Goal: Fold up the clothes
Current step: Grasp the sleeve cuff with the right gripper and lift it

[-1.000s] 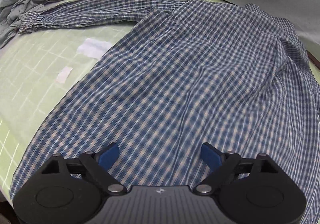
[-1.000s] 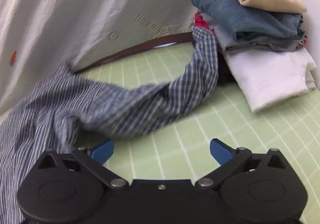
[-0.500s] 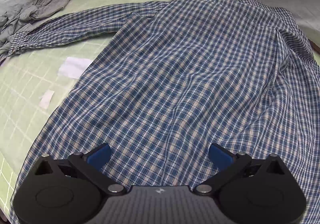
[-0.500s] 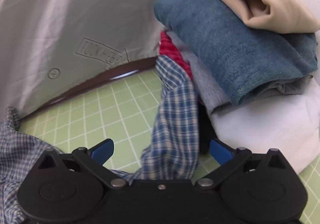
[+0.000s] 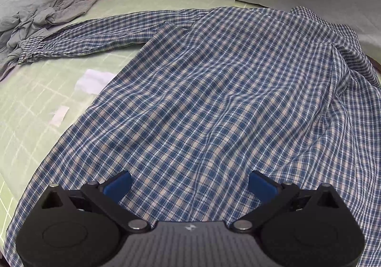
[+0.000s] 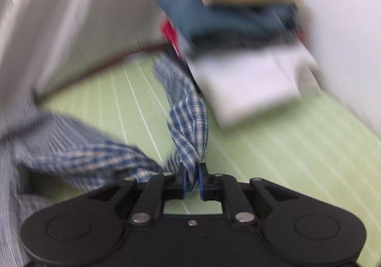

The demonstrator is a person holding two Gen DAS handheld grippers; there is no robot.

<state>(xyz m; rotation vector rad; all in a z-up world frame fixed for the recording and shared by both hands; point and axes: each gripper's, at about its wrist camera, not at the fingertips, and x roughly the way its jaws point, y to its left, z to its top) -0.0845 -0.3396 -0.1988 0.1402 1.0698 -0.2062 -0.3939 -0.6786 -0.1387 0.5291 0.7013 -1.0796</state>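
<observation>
Since half a second ago the right gripper [image 6: 191, 180] has pinched the plaid shirt's [image 5: 214, 100] right sleeve [image 6: 188, 124] beside the folded stack [image 6: 238, 52]; left gripper [image 5: 189, 185] hovers spread over the hem. Sleeve-folding looks underway: next, carry it across the shirt's back.

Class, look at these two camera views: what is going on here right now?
A person with two handheld grippers is folding a plaid shirt spread on a green grid mat. The right gripper is shut on one sleeve near a stack of folded clothes. The left gripper hovers open over the shirt's hem.
</observation>
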